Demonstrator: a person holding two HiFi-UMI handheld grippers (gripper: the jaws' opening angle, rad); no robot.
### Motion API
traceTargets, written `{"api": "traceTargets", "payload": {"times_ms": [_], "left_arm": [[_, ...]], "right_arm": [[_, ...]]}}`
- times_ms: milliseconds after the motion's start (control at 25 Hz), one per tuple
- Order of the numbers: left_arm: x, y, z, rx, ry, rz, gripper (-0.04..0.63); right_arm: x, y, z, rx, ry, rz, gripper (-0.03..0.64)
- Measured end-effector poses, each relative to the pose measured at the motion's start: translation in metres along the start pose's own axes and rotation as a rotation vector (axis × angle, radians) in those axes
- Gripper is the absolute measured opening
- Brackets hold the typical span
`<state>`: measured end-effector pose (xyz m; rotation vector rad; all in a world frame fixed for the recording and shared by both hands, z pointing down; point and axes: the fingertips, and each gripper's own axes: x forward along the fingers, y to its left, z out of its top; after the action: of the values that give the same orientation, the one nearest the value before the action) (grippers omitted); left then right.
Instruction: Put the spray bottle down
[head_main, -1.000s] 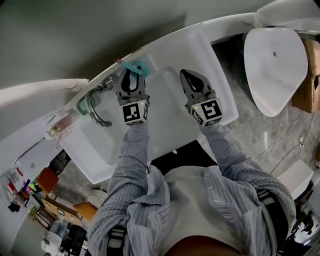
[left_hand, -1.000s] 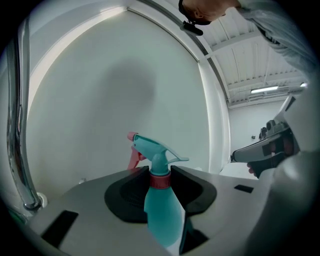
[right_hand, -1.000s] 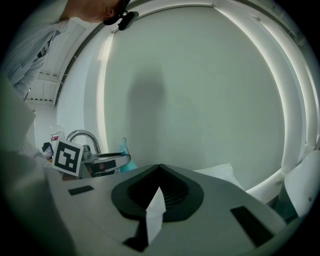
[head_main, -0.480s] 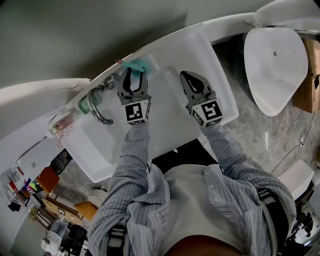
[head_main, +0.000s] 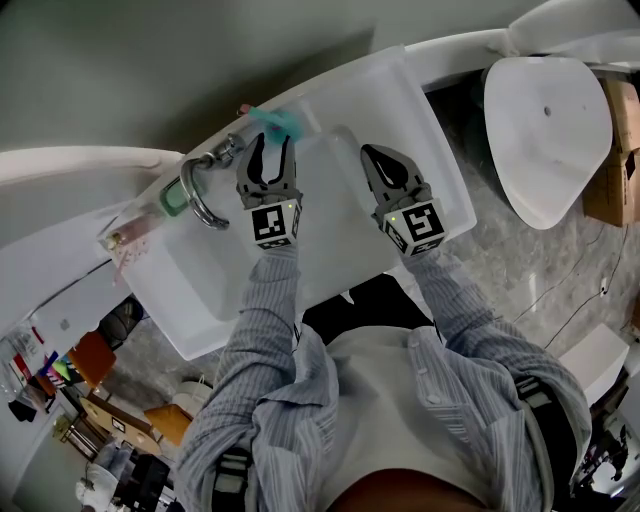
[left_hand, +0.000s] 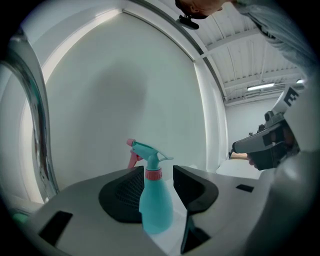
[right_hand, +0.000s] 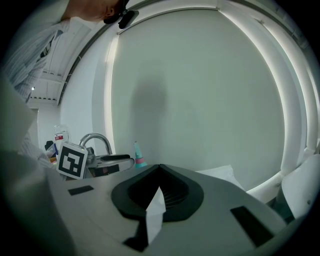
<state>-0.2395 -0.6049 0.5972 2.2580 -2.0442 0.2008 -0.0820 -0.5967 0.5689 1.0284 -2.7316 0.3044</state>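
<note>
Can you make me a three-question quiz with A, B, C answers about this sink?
1. Where is the spray bottle? A in the basin; B on the back rim of the sink; C on the floor.
2. Its body's colour? A teal; B yellow; C black.
3. The left hand-held gripper has its jaws: A apart; B squeezing the bottle; C out of sight.
Answers: B, it stands upright at the back edge; A, teal with a pink collar; A, they have just been opening and flank the bottle without pressing it.
</note>
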Motion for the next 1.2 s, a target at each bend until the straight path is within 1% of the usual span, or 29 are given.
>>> {"api": "traceTargets", "payload": {"times_ms": [200,360,680,840,1040,1200], "left_arm": [[-0.044,-0.002,0.016,0.002,-0.019,0.003,0.119],[-0.078,-0.008,0.027,0.010,-0.021,-0.032,0.063],[-0.149,-0.025,0.066,0.045,-0.050,-0.095,0.026],[-0.185,-0.031,0.077,0.066,-0.045,-0.119,0.014],[-0.218,-0.023,0.092,0.018,-0.051,-0.094,0.003],[-0.239,-0.012,0.108,0.012,-0.076,-0.066,0.002]], "right_arm": [[-0.025,0.023,0.009,-0.004,-0.021,-0.010,0.015],[-0.051,0.043,0.021,-0.005,-0.047,-0.024,0.015],[-0.108,0.078,0.046,-0.024,-0.090,-0.057,0.015],[-0.131,0.094,0.051,-0.028,-0.093,-0.058,0.015],[-0.148,0.107,0.056,-0.030,-0.097,-0.058,0.015],[-0.152,0.115,0.062,-0.030,-0.115,-0.053,0.015]]}}
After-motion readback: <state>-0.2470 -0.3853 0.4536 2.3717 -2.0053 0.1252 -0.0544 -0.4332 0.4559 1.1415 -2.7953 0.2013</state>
